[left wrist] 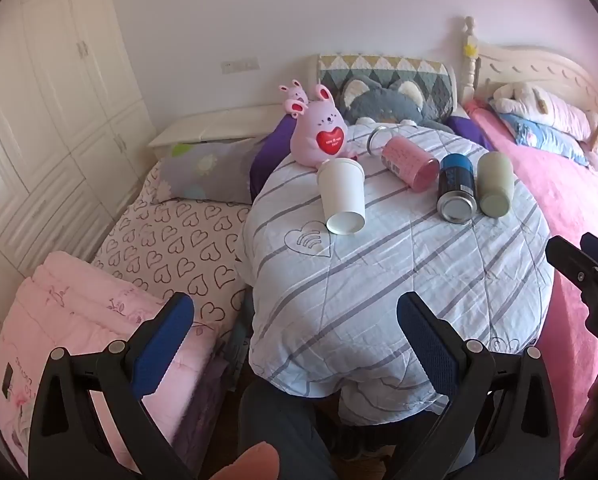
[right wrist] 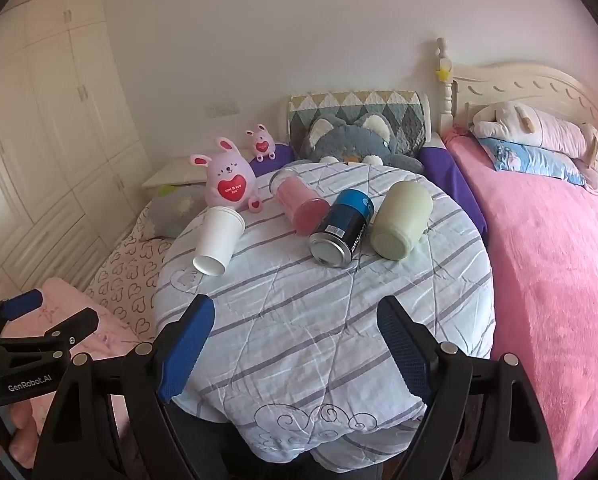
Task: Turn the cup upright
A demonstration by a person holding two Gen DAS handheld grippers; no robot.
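Right wrist view: striped quilt (right wrist: 319,340) beside pink bedspread (right wrist: 539,280), cream wardrobe (right wrist: 39,120).

A: Which markings are legible?
B: "GenRobot.AI", white print, on the left gripper (right wrist: 39,312) body. A barcode on the can (right wrist: 342,229), beside vertical lettering too small to read.
A: The bunny's (right wrist: 229,178) heart?
B: Printed, but unreadable.

Your white cup (right wrist: 216,241) looks like matt paper. The blue can (right wrist: 342,231) is glossy metal, its end bare and shiny. The pink tumbler (right wrist: 301,205) seems translucent plastic, the green cup (right wrist: 402,221) smooth and matt. Under them lies a crinkled, quilted cloth cover (right wrist: 319,320). Your finger pads (right wrist: 187,350) are blue, textured rubber on matt black plastic.
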